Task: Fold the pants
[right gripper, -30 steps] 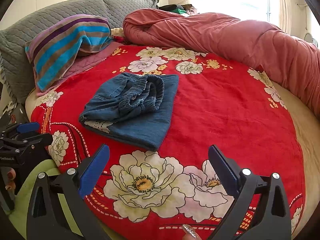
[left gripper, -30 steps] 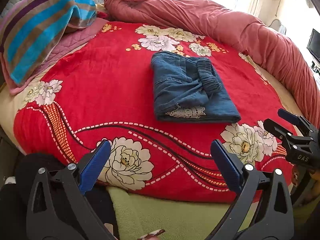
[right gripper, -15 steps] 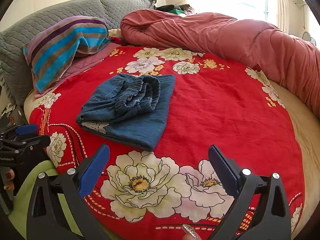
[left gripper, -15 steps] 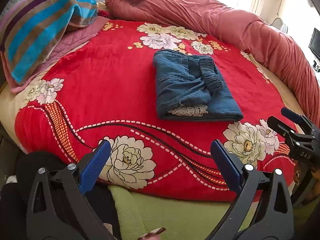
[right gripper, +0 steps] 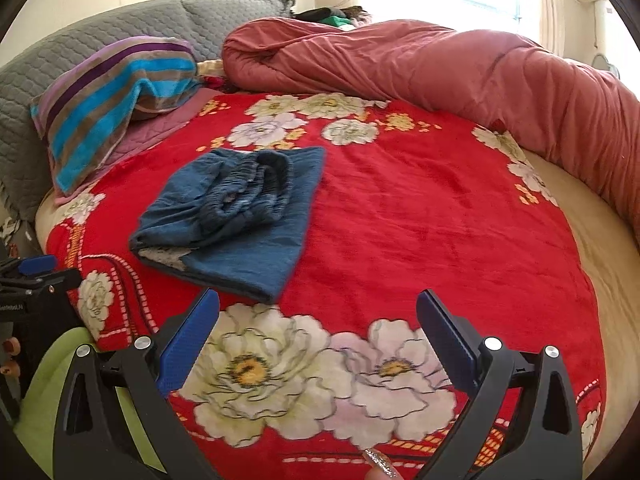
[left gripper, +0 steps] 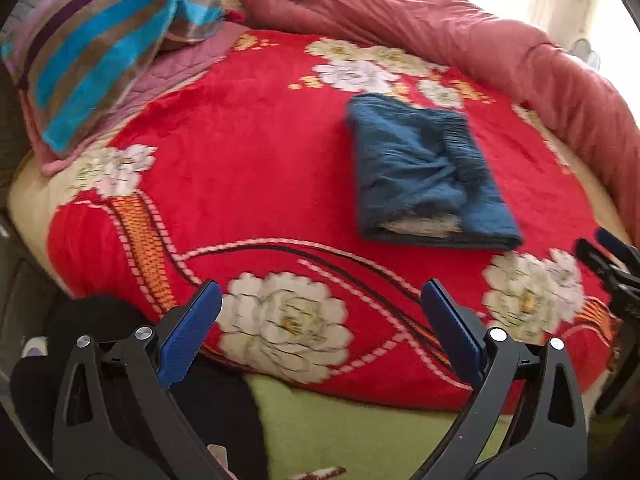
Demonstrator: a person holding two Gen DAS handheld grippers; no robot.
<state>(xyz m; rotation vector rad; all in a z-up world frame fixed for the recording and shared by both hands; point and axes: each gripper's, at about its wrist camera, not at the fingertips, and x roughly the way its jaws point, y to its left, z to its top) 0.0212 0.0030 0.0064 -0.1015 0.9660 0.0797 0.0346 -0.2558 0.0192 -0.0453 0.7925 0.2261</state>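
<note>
pants [right gripper: 232,220] folded mid-blanket [right gripper: 400,220], long axis running away from both | left gripper [left gripper: 320,320] and right gripper [right gripper: 318,320] spread wide, empty | right looks nearer

Home bedroom: round bed [right gripper: 580,264], floral blanket [right gripper: 400,216], quilt [right gripper: 460,64], pillow [right gripper: 108,92]

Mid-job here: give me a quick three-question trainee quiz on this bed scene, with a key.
1. True or false: the left tool is shut on the pants.
2. The pants lie on: A) red floral blanket B) striped pillow C) pink quilt.
3. Fill in: the pants are already ____ into a compact bundle.

Key: 1 false, both it and the right tool are open and empty; 2 A; 3 folded.
</note>
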